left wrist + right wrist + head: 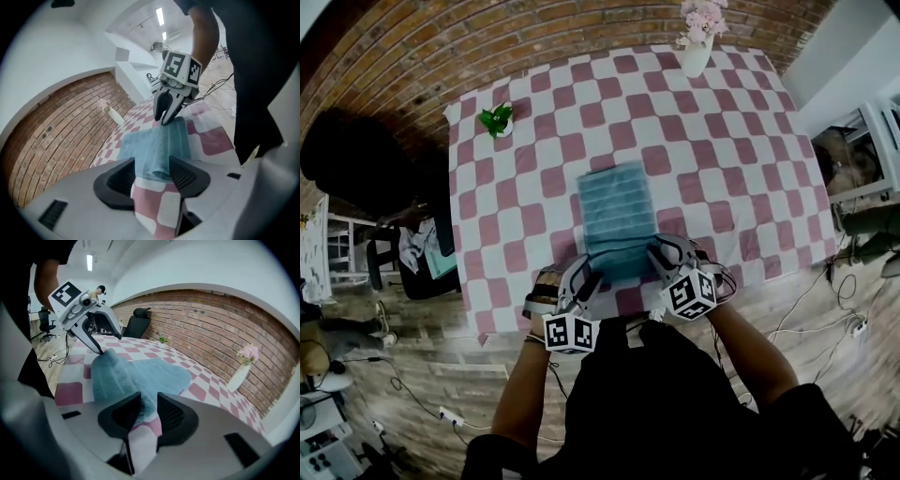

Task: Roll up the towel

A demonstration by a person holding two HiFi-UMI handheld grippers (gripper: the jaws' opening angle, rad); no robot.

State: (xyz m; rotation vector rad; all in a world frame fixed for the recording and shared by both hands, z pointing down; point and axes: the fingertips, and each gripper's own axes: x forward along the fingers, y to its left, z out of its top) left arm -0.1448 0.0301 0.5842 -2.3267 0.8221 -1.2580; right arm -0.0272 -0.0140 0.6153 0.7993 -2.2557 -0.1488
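Lying on the checkered tablecloth (727,159), the one blue towel (617,202) ran lengthwise near to far; two grippers, left gripper (586,281) and right gripper (661,255), each pinched its curled near end.

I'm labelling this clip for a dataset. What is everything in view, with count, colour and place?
towel: one, blue, laid flat mid-table, near edge bunched up
tablecloth: one, pink-and-white checked, covering the table
vase: one, white, holding pink flowers, table's far right
plant: one, green in a white pot, table's far left
chair: one, black, beyond the table by the wall
brick wall: one, reddish brown, behind the table
cables: several, white and dark, on the wooden floor
left tongs: one, grey, on the towel's near edge
right tongs: one, grey, on the towel's near edge
arms: two, bare, dark top
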